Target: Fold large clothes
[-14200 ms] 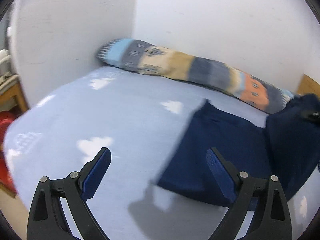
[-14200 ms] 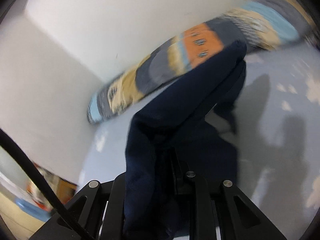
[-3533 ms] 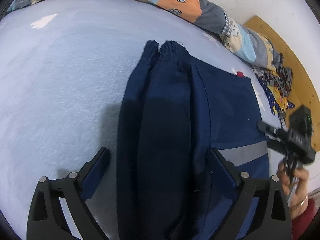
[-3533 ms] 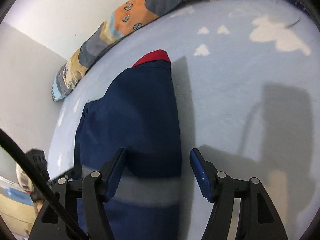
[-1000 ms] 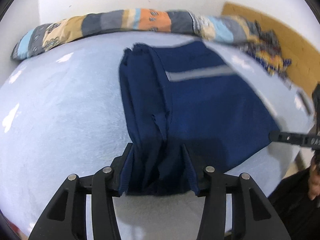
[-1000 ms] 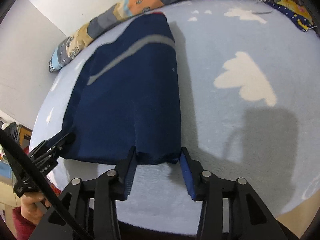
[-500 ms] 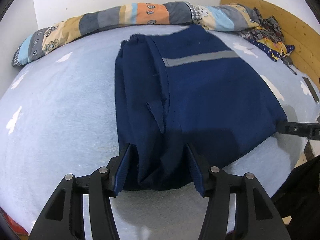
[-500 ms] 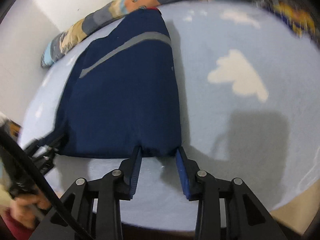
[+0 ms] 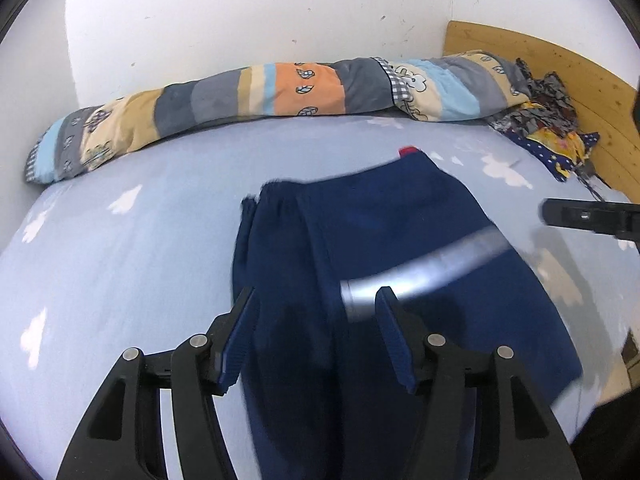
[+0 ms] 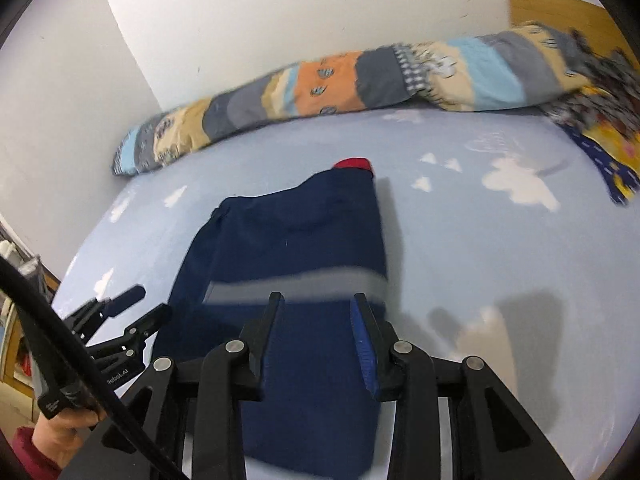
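Observation:
A navy garment (image 9: 360,240) with a grey reflective stripe (image 9: 420,272) and a red tab (image 9: 408,151) lies on the light blue bed sheet (image 9: 120,260). My left gripper (image 9: 316,312) is closed on its near left edge, with cloth filling the gap between the pads. My right gripper (image 10: 316,312) is closed on the near right edge of the garment (image 10: 304,240). Both hold the near hem lifted over the stripe (image 10: 296,286). The left gripper also shows in the right wrist view (image 10: 132,308).
A long patchwork bolster (image 9: 260,96) lies along the back wall. Patterned clothes (image 9: 548,128) are piled at the right by the wooden headboard (image 9: 560,64). The bed's near edge lies under both grippers. A shelf edge (image 10: 16,264) shows at far left.
Both grippers have lifted the near hem and carried it forward toward the bolster, so the garment is doubling over itself. The frames are blurred with motion.

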Action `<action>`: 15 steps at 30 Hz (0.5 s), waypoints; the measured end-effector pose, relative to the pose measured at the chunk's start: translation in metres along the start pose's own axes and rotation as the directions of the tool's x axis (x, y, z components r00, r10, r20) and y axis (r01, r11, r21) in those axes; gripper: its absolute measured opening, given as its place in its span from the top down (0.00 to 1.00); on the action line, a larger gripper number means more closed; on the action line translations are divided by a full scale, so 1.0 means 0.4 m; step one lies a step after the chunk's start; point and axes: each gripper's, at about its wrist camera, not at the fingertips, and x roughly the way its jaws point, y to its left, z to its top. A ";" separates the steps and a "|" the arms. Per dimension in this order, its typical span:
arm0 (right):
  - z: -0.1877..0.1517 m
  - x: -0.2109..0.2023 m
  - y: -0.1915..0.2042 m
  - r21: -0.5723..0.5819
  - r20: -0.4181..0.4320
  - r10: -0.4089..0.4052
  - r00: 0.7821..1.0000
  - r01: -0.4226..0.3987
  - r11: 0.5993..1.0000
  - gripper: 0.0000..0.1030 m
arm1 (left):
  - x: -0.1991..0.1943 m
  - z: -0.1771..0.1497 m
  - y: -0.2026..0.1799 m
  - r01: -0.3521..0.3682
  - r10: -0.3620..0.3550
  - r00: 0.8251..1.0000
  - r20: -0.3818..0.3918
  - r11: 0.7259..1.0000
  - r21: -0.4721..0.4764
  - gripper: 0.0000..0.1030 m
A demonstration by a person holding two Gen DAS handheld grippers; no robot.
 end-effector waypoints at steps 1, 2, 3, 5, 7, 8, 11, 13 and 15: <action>0.030 0.035 0.002 0.000 0.006 0.003 1.000 -0.003 1.000 0.64 | 0.024 0.020 0.004 -0.009 0.009 1.000 -0.005 1.000 -0.001 0.42; 0.057 0.064 -0.005 0.001 0.014 -0.002 1.000 0.002 1.000 0.64 | 0.058 0.049 0.010 -0.008 0.008 1.000 -0.007 1.000 -0.009 0.42; 0.084 0.098 -0.010 0.000 0.007 -0.019 1.000 0.019 1.000 0.64 | 0.089 0.072 0.016 0.001 -0.001 1.000 -0.016 1.000 -0.021 0.42; 0.123 0.150 -0.019 0.006 0.009 -0.019 1.000 0.019 1.000 0.64 | 0.147 0.104 0.028 0.003 -0.004 0.999 -0.035 0.999 -0.046 0.42; 0.154 0.211 -0.025 0.004 -0.005 -0.030 1.000 0.030 1.000 0.64 | 0.211 0.132 0.043 0.005 -0.009 0.998 -0.057 0.998 -0.067 0.42; 0.171 0.242 -0.029 0.003 -0.001 -0.048 0.999 0.048 0.999 0.64 | 0.241 0.141 0.050 0.000 -0.005 0.998 -0.069 0.998 -0.068 0.42; 0.192 0.319 -0.051 -0.015 -0.048 -0.091 0.995 0.090 0.996 0.64 | 0.318 0.141 0.063 -0.039 0.035 0.994 -0.103 0.998 -0.038 0.39; 0.187 0.373 -0.074 -0.023 -0.089 -0.108 0.990 0.106 0.994 0.64 | 0.348 0.127 0.065 -0.073 0.073 0.992 -0.099 0.997 0.000 0.27; 0.174 0.422 -0.103 -0.025 -0.155 -0.147 0.977 0.145 0.989 0.58 | 0.358 0.119 0.078 -0.053 0.051 0.994 -0.101 0.998 -0.021 0.27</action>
